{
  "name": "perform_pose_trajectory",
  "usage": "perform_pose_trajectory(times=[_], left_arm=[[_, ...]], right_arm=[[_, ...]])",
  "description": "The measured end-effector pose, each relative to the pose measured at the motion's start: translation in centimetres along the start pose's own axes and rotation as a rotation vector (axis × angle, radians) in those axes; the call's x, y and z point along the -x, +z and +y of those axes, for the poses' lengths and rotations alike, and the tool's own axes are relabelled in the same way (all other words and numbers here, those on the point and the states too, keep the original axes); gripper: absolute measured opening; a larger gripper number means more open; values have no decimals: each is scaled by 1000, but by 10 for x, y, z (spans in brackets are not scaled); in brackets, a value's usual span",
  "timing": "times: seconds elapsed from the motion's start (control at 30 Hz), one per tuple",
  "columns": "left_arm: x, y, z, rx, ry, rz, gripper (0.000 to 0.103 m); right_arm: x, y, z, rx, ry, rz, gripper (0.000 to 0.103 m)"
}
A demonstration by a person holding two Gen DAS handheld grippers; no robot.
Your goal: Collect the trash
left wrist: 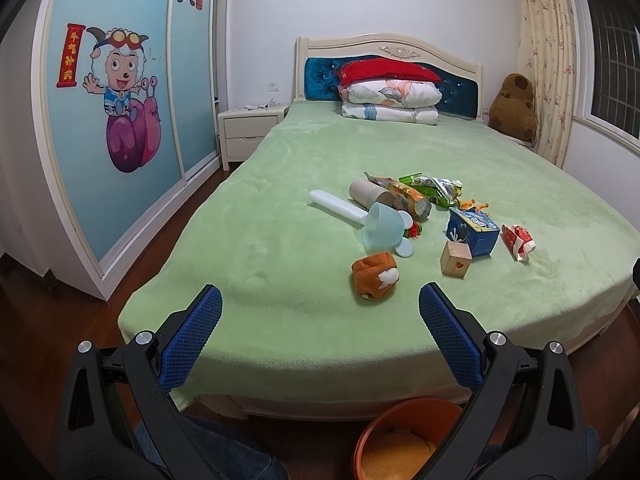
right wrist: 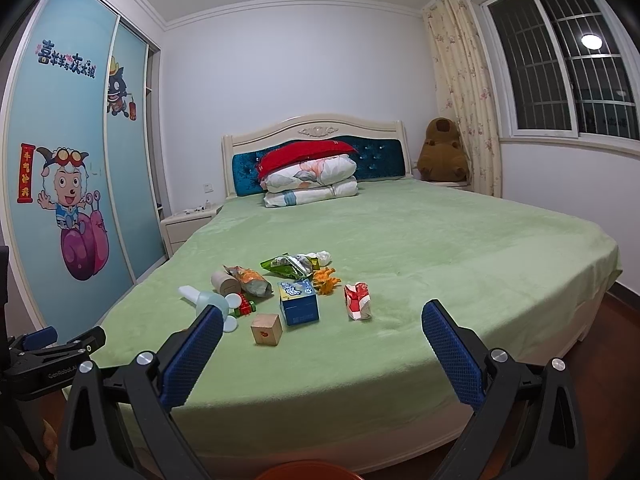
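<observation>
Both grippers hang over the foot of the bed, jaws spread wide and holding nothing: the left gripper (left wrist: pixel 320 304) and the right gripper (right wrist: pixel 322 324) each show black plastic arms ending in blue pads with a fine waffle grid.

Largest ahead is the bed (left wrist: pixel 280 208), covered in a soft, fleecy pale-green blanket, with a cream carved headboard (left wrist: pixel 384 46) padded in blue velvet. Folded floral quilts (left wrist: pixel 390 102) and a red cushion lie stacked against it. A glossy wardrobe (left wrist: pixel 120 92) with cartoon sliding doors stands left; a brown plush bear (left wrist: pixel 514 106) sits in the far right corner by floral curtains.

On the floor just below the left gripper is a round orange bin (left wrist: pixel 400 436) of smooth plastic.

The trash lies in a loose cluster mid-bed, mixed with toys: a crinkled green snack bag (left wrist: pixel 436 188), an orange foil wrapper (left wrist: pixel 412 198), a cardboard tube (left wrist: pixel 370 194), a blue carton (left wrist: pixel 472 232) and a crumpled red-and-white wrapper (left wrist: pixel 518 240). Among them lie a translucent pale-blue handheld fan (left wrist: pixel 372 226), a small wooden cube (left wrist: pixel 456 258) with a heart, and, nearest the left gripper, an orange plush toy (left wrist: pixel 374 274).
</observation>
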State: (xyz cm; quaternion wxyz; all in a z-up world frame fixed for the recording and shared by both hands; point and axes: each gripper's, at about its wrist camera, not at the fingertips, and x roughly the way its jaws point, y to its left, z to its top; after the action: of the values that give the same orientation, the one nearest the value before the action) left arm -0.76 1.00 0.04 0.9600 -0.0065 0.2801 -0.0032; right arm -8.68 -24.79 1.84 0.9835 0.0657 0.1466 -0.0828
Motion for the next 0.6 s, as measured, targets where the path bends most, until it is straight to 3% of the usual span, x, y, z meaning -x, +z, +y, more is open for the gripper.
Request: perform_pose_trajectory(times=[0.6], left_arm=[[-7,-3,-2,-15,-11,17,96]], right_arm=[[-5,-7,3,-5,0,22,98]])
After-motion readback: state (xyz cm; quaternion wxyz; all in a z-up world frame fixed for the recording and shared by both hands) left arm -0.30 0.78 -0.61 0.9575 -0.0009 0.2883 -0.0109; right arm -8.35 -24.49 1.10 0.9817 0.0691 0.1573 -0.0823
